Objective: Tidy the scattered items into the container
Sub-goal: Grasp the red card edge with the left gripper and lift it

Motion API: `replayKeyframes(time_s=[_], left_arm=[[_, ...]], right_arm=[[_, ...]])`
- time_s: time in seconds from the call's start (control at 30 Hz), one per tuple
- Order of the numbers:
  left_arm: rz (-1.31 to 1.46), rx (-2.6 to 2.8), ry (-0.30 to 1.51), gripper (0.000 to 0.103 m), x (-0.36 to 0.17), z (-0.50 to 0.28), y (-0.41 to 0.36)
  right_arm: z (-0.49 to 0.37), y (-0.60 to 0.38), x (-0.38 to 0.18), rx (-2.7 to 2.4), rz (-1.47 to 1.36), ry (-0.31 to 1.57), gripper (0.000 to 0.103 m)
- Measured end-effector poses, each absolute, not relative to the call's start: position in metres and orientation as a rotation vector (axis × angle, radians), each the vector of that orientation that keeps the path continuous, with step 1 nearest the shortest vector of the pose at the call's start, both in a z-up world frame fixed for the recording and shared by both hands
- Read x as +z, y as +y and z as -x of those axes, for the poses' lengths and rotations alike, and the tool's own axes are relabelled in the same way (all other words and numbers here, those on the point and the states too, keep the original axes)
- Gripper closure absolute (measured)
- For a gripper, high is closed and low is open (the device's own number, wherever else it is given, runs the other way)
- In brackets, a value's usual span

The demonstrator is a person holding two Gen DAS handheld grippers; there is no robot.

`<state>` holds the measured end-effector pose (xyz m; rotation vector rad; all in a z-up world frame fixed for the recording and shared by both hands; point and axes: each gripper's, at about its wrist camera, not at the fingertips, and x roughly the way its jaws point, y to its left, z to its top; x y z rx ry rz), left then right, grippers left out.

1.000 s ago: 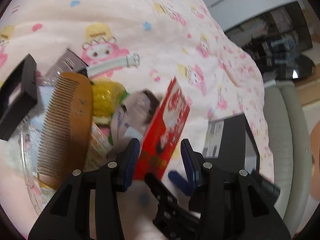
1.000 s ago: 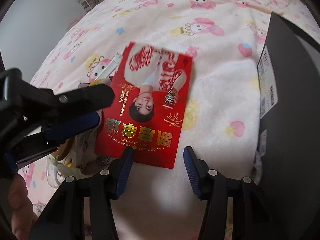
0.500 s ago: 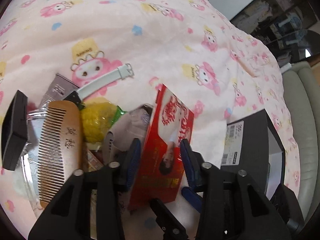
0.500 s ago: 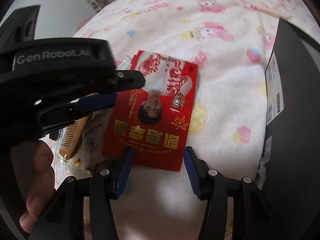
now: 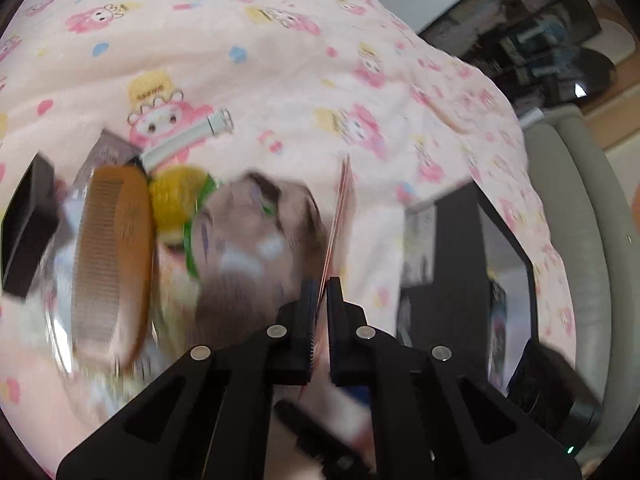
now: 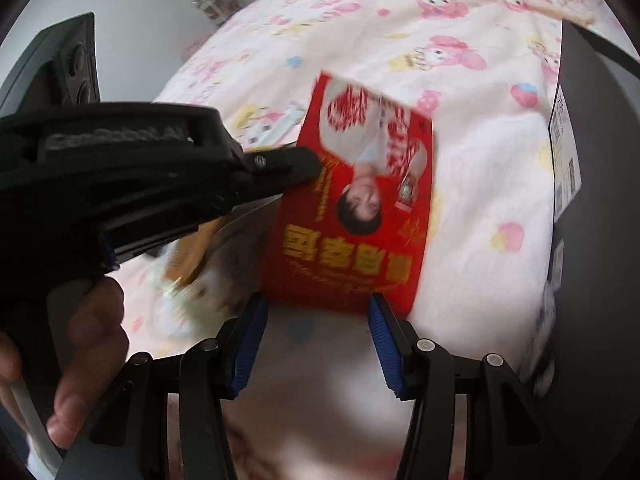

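My left gripper (image 5: 320, 280) is shut on the edge of a flat red packet (image 6: 360, 208), seen edge-on in the left wrist view (image 5: 344, 200) and face-on in the right wrist view. The clear container (image 5: 60, 344) at the left holds a wooden comb (image 5: 112, 256), a yellow corn toy (image 5: 176, 196) and a grey pouch (image 5: 248, 248). My right gripper (image 6: 316, 316) is open and empty, just below the packet's near edge. The left gripper (image 6: 308, 166) shows in the right wrist view, clamped on the packet's left edge.
All lies on a pink cartoon-print blanket (image 5: 280, 60). A white watch strap (image 5: 184, 140) lies behind the container and a black block (image 5: 28, 224) at its left. A black box (image 6: 592, 184) with a label stands at the right. A grey chair (image 5: 580, 240) is beyond.
My left gripper has closed on the red packet and turned it edge-on, lifting it beside the container. The right gripper stays open below it.
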<state>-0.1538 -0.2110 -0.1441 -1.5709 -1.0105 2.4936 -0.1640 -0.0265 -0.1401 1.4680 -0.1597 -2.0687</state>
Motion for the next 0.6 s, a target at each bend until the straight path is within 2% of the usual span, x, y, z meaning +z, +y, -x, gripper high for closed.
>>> replayKeyframes(time_s=[0.07,0.23,0.3,0.43,0.6], left_arm=[[1.619,2.384,-1.046,0.1,-0.152,0.143,-0.204],[1.719,2.343,-1.004,0.098,-0.164,0.151,-0.194],[1.748,2.334,-1.067,0.095,-0.172,0.156,-0.201],[1.735,2.328,-1.08,0.103,-0.175,0.156,-0.205],[1.665,2.358,-1.014,0.103,-0.15,0.128,-0.198]], right_arm=[[0.15,-0.016,-0.132,-2.1,-1.451,-0.169,0.055],[0.138,-0.003,-0.138,-2.125,-1.513,-0.19,0.055],[0.137,0.001,-0.138,-2.131,-1.519,-0.209,0.055],[0.137,0.01,-0.132,-2.163,-1.508,-0.242,0.055],[0.14,0.034,-0.125,-2.198,-1.512,-0.24,0.055]])
